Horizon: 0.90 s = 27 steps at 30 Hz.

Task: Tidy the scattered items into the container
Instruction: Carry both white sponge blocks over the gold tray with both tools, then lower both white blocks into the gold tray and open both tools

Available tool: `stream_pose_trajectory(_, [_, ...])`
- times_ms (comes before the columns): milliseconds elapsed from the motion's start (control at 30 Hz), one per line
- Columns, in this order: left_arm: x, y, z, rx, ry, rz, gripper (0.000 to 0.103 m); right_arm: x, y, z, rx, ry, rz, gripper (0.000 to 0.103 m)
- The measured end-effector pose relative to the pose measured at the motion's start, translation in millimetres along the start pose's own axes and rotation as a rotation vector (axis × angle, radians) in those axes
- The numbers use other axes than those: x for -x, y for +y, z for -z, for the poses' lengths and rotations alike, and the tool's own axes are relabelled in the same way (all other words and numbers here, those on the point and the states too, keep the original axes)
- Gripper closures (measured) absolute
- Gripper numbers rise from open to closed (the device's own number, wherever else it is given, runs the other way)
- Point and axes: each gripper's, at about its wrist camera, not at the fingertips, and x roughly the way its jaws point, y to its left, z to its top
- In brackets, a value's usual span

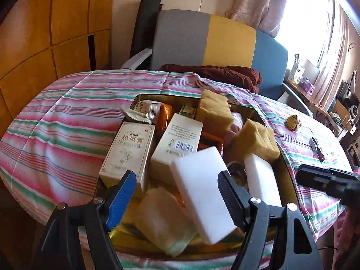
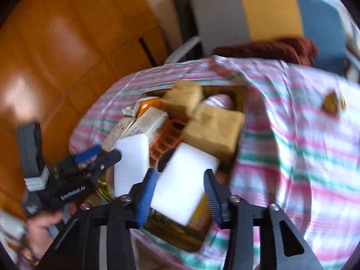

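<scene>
Both grippers hang over the near end of the container [image 1: 290, 175], a gold-walled rectangular tin standing on a striped cloth [image 1: 67, 117] that covers the surface. The tin is heaped above its rim.

Left gripper [image 1: 177, 193]: jaws apart, holding nothing. A white foam block [image 1: 202, 191] lies between and just beyond the fingertips, resting on the heap. Whether the right-hand pad touches the block I cannot tell.

Right gripper [image 2: 180, 200]: jaws apart, also empty. The view is motion-blurred. A second white foam block [image 2: 184, 180] sits between its fingers, on top of the pile.

Loose items on the cloth, outside the tin: a small crumpled gold-and-brown lump [image 1: 292, 122] beyond the tin's right wall, towards the far right edge of the surface, and a dark slim object [image 1: 316, 147] nearer the right edge; what it is, I cannot tell. Both lie to the right of the tin, so the right gripper is judged the nearer arm.

Materials:
- foam blocks: matte, square-edged, probably compressible
- tan sponges [image 1: 254, 140]: coarse, porous
- cartons [image 1: 128, 153]: smooth printed card, rigid
- lump: irregular, likely foil-wrapped and light
</scene>
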Motion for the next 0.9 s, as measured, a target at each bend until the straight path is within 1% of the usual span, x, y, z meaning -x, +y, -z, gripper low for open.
stream_pose_trajectory(33, [-2.9, 0.3, -0.2, -0.004, 0.011, -0.006, 0.027, -6.1, 6.3, -2.8, 0.043, 0.001, 0.009, 0.07])
stream_pose_trajectory(67, [-6.5, 0.7, 0.4, -0.007, 0.03, -0.009, 0.027, -14.2, 11.0, -5.7, 0.079, 0.007, 0.019, 0.071])
stream_pose_trajectory(100, [-10.7, 0.6, 1.9, -0.012, 0.058, -0.007, 0.027, -23.5, 14.8, -7.5, 0.11, 0.019, 0.036, 0.071])
stream_pose_trajectory(133, [-14.1, 0.4, 4.7, -0.014, 0.084, 0.004, 0.027, -32.8, 17.1, -8.5, 0.129, 0.04, 0.05, 0.074])
stream_pose_trajectory(267, [-15.5, 5.4, 15.8, 0.007, 0.12, 0.058, 0.027, -47.9, 6.6, 1.2, 0.095, 0.148, 0.086, 0.076])
stream_pose_trajectory(300, [-15.1, 6.1, 18.5, 0.007, 0.126, 0.068, 0.027, -45.7, 2.1, 6.7, 0.089, 0.155, 0.091, 0.08])
stream_pose_trajectory(367, [-11.9, 6.9, 21.8, 0.001, 0.122, 0.091, 0.027, -34.3, -2.0, 12.9, 0.081, 0.137, 0.106, 0.08])
stream_pose_trajectory(400, [-9.2, 8.6, 23.4, 0.01, 0.111, 0.107, 0.027, -28.2, -2.1, 12.6, 0.074, 0.121, 0.101, 0.078])
stream_pose_trajectory(500, [1.7, 20.4, 27.1, 0.083, 0.05, 0.13, 0.027, -11.3, 4.3, 2.6, 0.054, 0.04, 0.032, 0.077])
stream_pose_trajectory(533, [5.1, 24.4, 27.6, 0.104, 0.03, 0.123, 0.027, -8.7, 9.2, -2.8, 0.058, 0.021, 0.01, 0.077])
stream_pose_trajectory(600, [12.1, 33.2, 27.0, 0.137, -0.01, 0.083, 0.027, -11.1, 22.2, -14.2, 0.087, 0.011, -0.032, 0.077])
stream_pose_trajectory(667, [18.6, 41.5, 26.0, 0.154, -0.043, 0.019, 0.027, -22.5, 36.2, -25.3, 0.128, 0.032, -0.027, 0.077])
stream_pose_trajectory(700, [20.0, 45.8, 25.4, 0.161, -0.045, -0.005, 0.027, -31.9, 42.1, -29.0, 0.146, 0.057, -0.016, 0.077])
stream_pose_trajectory(767, [18.5, 53.4, 24.2, 0.179, -0.03, -0.05, 0.027, -51.7, 49.0, -33.9, 0.153, 0.107, 0.002, 0.077])
stream_pose_trajectory(800, [17.3, 56.8, 24.0, 0.186, -0.025, -0.069, 0.027, -59.6, 50.2, -34.0, 0.138, 0.131, -0.008, 0.077])
stream_pose_trajectory(900, [7.9, 62.5, 27.8, 0.196, 0.027, -0.101, 0.027, -74.7, 56.4, -26.2, 0.083, 0.199, -0.102, 0.078])
